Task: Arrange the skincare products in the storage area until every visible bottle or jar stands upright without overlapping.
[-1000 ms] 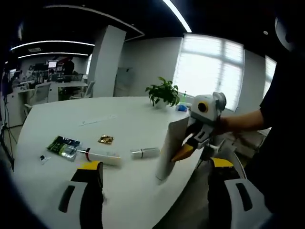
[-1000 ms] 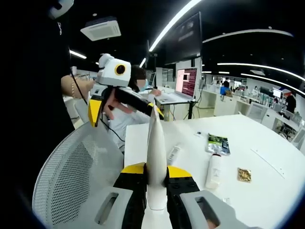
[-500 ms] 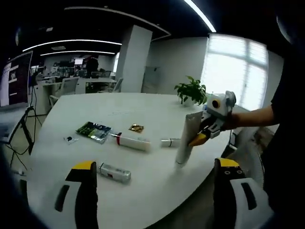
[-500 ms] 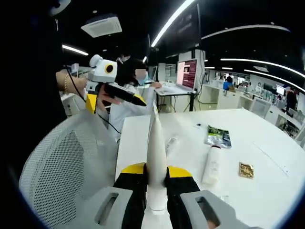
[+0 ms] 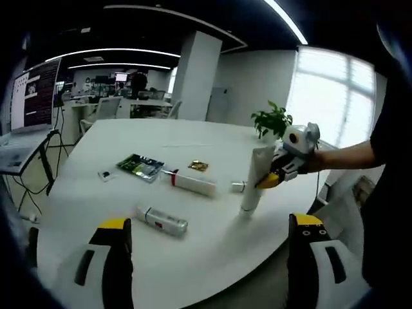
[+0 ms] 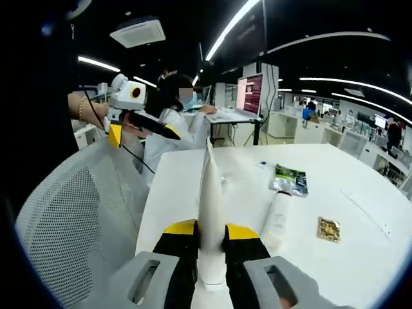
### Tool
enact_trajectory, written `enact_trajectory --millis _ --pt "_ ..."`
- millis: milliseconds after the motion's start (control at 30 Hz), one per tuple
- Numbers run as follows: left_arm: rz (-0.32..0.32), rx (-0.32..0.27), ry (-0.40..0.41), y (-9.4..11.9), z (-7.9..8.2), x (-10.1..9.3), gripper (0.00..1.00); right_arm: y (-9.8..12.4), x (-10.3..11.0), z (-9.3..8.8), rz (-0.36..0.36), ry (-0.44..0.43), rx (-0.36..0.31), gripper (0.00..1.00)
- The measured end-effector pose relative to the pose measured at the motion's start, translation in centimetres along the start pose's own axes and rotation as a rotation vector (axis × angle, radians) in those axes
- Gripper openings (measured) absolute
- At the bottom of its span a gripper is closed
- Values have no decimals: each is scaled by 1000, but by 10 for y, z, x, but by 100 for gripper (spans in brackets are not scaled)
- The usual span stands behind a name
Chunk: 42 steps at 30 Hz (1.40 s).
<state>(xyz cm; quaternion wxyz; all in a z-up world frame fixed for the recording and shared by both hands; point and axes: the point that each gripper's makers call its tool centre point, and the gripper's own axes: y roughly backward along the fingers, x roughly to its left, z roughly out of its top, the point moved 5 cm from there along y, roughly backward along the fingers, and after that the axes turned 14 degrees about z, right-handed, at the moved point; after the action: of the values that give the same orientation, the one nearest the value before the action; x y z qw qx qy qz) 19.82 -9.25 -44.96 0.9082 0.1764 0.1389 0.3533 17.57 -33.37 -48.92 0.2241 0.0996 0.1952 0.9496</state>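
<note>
The right hand-held gripper point(image 5: 277, 175) has brought its clamped white tube point(image 5: 254, 180) down, cap on the tabletop point(image 5: 193, 238), nearly upright; the left hand-held gripper point(image 5: 209, 241) hangs wide, empty. Three products remain flat: one step nearly done.

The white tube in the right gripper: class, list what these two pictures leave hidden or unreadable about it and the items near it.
- White tube, right gripper view: its cap end is hidden behind the right gripper.
- Same tube, left gripper view: whether its cap touches the table is too small to tell.
- Green packet, left gripper view: print too small to read.
- Lying bottle, left gripper view: label blurred.
</note>
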Motion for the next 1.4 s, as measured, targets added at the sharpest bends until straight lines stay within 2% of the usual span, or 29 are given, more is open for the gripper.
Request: enact_trajectory --millis 267,667,1400 --pt "13 6 7 -3 -1 1 96 4 -13 2 -9 21 1 6" --pt "17 34 -21 -7 -2 1 95 8 -19 3 4 60 1 7" --pt "3 61 -35 -10 -5 -3 94 8 -21 4 -3 40 -4 9"
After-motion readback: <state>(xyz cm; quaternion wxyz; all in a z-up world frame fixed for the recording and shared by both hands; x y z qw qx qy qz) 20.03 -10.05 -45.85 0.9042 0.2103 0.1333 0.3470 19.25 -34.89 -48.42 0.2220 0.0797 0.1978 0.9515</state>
